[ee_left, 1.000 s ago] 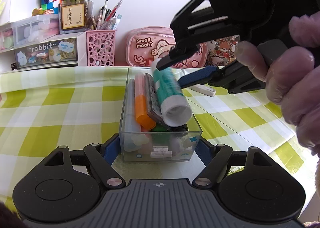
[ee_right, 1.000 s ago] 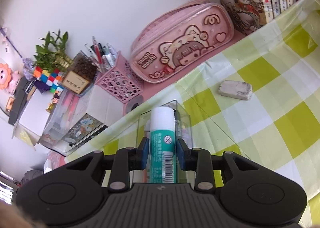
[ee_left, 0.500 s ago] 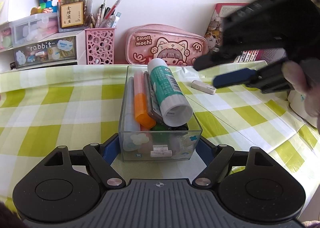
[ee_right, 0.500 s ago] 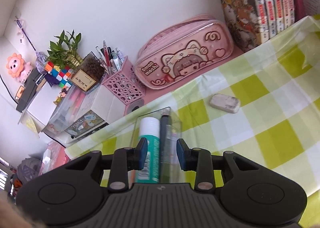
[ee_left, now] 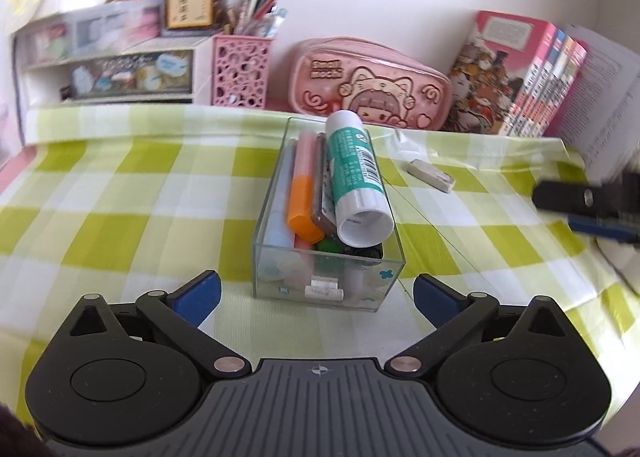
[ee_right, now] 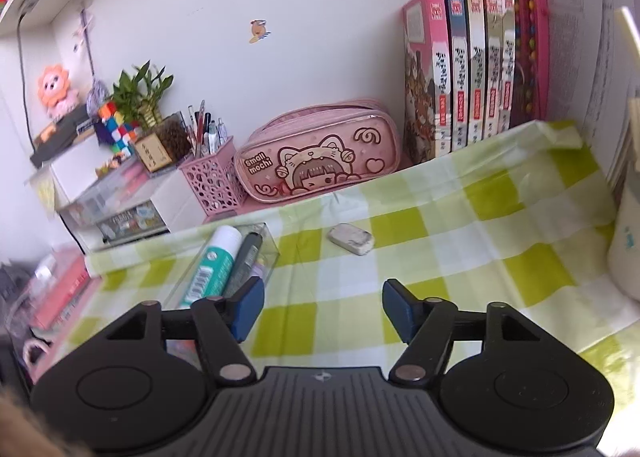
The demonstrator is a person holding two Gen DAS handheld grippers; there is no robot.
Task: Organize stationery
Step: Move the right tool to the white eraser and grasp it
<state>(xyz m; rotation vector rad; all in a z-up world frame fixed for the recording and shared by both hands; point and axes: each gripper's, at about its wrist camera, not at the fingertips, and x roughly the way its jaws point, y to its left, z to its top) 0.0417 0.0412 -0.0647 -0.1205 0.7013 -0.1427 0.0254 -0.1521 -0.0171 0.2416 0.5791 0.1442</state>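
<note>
While my left gripper (ee_left: 316, 291) spreads its jaws clear of the clear rectangular plastic box (ee_left: 326, 277), the green-and-white glue stick (ee_left: 354, 177) lies slanted on the markers inside. My right gripper (ee_right: 323, 309) is opening too, gripping nothing, above the green-checked tablecloth (ee_right: 440, 241).

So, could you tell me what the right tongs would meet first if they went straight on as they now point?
Probably the bare checked tablecloth; the right tongs, opening and empty, point between the clear box and the eraser.
</note>
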